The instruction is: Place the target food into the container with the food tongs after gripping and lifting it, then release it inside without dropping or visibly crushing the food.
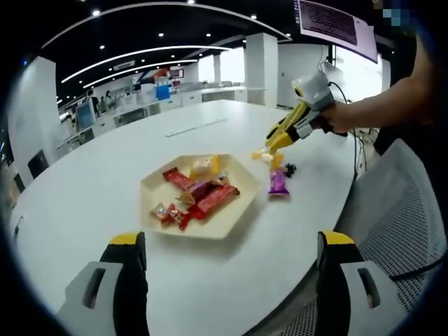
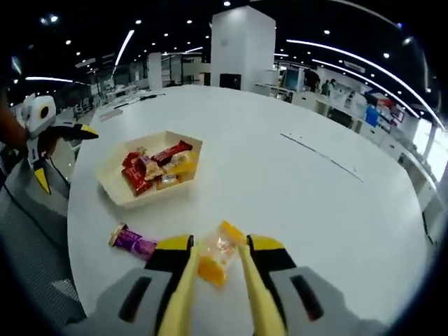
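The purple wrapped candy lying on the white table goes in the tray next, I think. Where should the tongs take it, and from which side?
Grip the purple wrapped candy across its narrow middle, coming down from above. It lies flat on the white table, elongated, with twisted ends that would likely slip. The right gripper is shut on the yellow wrapped candy.
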A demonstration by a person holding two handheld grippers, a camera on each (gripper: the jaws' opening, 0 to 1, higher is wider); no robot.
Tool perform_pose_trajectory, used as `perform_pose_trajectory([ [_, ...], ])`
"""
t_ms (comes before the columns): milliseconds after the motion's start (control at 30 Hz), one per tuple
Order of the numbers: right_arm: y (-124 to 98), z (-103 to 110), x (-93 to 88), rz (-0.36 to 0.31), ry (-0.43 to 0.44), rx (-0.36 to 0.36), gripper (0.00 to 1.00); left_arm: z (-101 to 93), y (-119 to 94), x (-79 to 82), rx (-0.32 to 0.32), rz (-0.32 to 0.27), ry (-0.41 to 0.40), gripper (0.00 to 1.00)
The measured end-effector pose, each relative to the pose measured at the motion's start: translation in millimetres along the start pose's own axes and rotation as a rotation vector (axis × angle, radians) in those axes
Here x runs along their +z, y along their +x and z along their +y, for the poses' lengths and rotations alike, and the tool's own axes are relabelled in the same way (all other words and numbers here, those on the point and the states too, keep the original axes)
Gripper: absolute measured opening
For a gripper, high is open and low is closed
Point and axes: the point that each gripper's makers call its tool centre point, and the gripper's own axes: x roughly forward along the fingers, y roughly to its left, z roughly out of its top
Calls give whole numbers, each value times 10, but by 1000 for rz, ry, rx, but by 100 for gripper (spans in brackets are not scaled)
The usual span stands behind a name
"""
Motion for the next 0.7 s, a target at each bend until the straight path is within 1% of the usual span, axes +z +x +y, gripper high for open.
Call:
perform_pose_trajectory([
  [33,9,14,-17,2,16,2,29,3,-1,1,2,1,2,98],
  [67,14,42,-67,15,70,0,29,5,-4,16,2,-7,1,98],
  [100,16,31,-96,23,76,-16,29,11,-4,10,4,-5,-1,98],
  [133,23,34,-106,18,67,-21,29,18,-4,0,6,-1,-3,98],
  [167,24,24,-109,15,78,-26,29,19,-7,10,8,-5,-2,98],
  [233,26,15,-99,12,89,-23,29,22,-9,10,10,-3,-5,98],
  [267,30,25,-91,13,72,-10,29,24,-9,7,11,-2,-5,98],
  [300,37,34,-80,16,26,15,29,26,-7,6,11,-3,-4,98],
  [333,53,46,-66,7,1,41,29,26,-6,5,11,-3,-5,98],
  [367,55,92,-43,-7,-50,96,28,27,-6,1,12,-1,-5,98],
  [400,45,142,-79,13,-78,143,28,29,-6,1,12,-1,-5,98],
  [433,20,248,-73,10,-138,226,28,29,-6,3,13,-1,-5,98],
  [467,0,292,-55,3,-169,255,28,30,-6,1,13,0,-8,98],
  [500,-5,283,-55,10,-188,248,28,31,-6,1,14,0,-8,98],
  [533,-5,229,-73,29,-198,216,29,33,-8,3,15,-1,-8,98],
  [567,-5,229,-70,28,-190,217,29,36,-5,1,15,-1,-8,98],
  [600,-2,212,-58,26,-172,212,29,37,-3,-3,14,0,-9,98],
  [633,5,191,-38,14,-133,194,29,35,-5,-4,15,2,-8,97],
  [700,22,178,-39,10,-102,181,30,35,-5,-1,16,2,-8,98],
])
